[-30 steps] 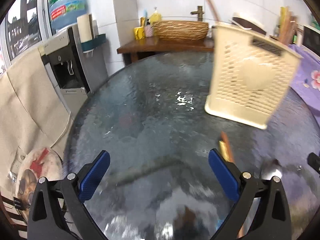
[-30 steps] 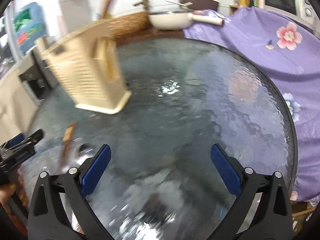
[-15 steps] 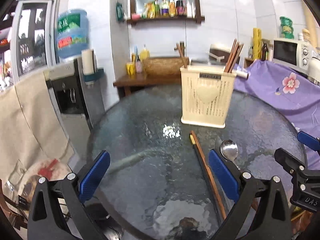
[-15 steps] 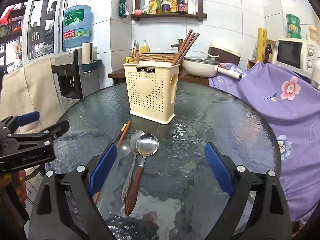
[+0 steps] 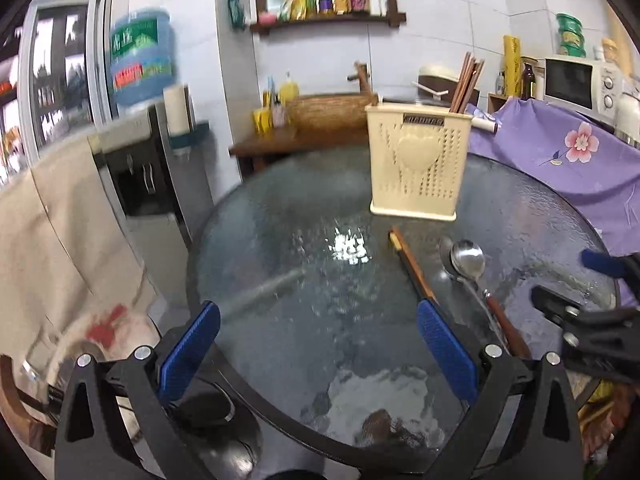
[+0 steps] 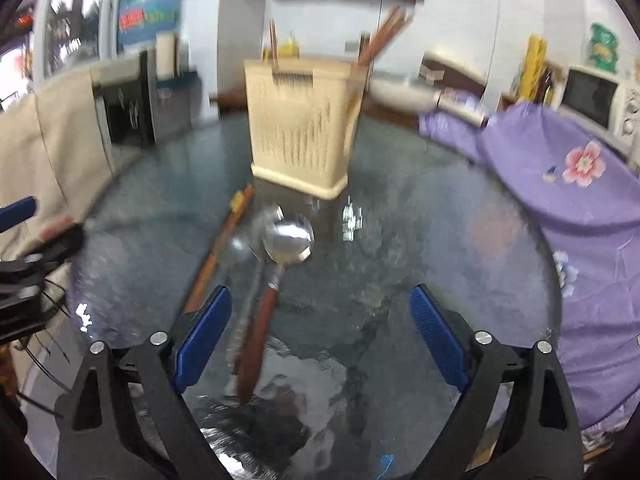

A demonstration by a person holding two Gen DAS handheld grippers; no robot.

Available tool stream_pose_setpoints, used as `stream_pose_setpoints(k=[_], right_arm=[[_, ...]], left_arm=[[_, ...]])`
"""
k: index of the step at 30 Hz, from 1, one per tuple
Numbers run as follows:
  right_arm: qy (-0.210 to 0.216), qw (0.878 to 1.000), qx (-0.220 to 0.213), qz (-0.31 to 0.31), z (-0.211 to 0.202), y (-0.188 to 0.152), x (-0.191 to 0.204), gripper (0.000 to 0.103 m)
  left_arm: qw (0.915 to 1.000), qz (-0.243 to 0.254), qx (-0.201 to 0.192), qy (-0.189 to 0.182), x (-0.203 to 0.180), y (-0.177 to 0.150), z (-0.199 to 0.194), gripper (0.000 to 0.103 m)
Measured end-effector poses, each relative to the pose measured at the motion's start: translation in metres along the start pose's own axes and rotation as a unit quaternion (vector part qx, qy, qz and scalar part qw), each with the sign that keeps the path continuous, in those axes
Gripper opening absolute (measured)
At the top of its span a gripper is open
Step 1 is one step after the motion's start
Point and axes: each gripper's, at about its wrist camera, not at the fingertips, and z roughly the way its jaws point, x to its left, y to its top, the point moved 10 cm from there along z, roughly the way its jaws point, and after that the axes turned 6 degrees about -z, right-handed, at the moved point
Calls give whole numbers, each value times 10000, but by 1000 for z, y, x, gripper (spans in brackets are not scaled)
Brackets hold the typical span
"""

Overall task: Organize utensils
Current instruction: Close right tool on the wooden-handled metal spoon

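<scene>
A cream perforated utensil holder (image 5: 416, 168) (image 6: 300, 136) stands upright on the round glass table, with brown chopsticks (image 5: 466, 80) sticking out of it. In front of it lie a pair of chopsticks (image 5: 412, 266) (image 6: 218, 256), a steel spoon with a brown wooden handle (image 5: 468, 260) (image 6: 288, 236) and an all-metal spoon (image 6: 256, 240) beside it. My left gripper (image 5: 320, 344) hangs open over bare glass, left of the utensils. My right gripper (image 6: 320, 328) hovers over the spoons with its jaws closing. The wooden handle shows in the gap near the left pad, and no pad presses on it.
The glass table (image 5: 300, 240) has a dark rim. A purple flowered cloth (image 6: 560, 168) covers the surface to the right, with a microwave (image 5: 576, 84) behind. A water dispenser (image 5: 136, 168) stands at the left. A wooden side table with a wicker basket (image 5: 332, 108) is behind.
Both views pulled back from a blurred close look at the glass, and the holder now stands upright and farther off. My right gripper came closer over the spoons with narrower jaws.
</scene>
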Motion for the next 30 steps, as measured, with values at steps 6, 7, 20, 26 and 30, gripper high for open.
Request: stream_pose_setpoints(k=[6, 7, 20, 26, 30], right_arm=[[521, 9954, 751, 289, 50, -3, 2, 64], [539, 9951, 786, 270, 54, -3, 5, 64], [653, 9906, 1200, 89, 90, 9, 16, 55], [590, 9906, 1236, -8, 99, 17, 24, 55], [584, 9912, 1186, -26, 106, 24, 28, 54]], left_arm=[[9996, 102, 251, 42, 4, -4, 13, 96], [9995, 86, 301, 18, 3, -5, 15, 96], [9985, 42, 544, -54, 7, -8, 29, 94], [9982, 53, 593, -122, 2, -8, 33, 94], [9979, 25, 623, -169, -1, -8, 36, 94]])
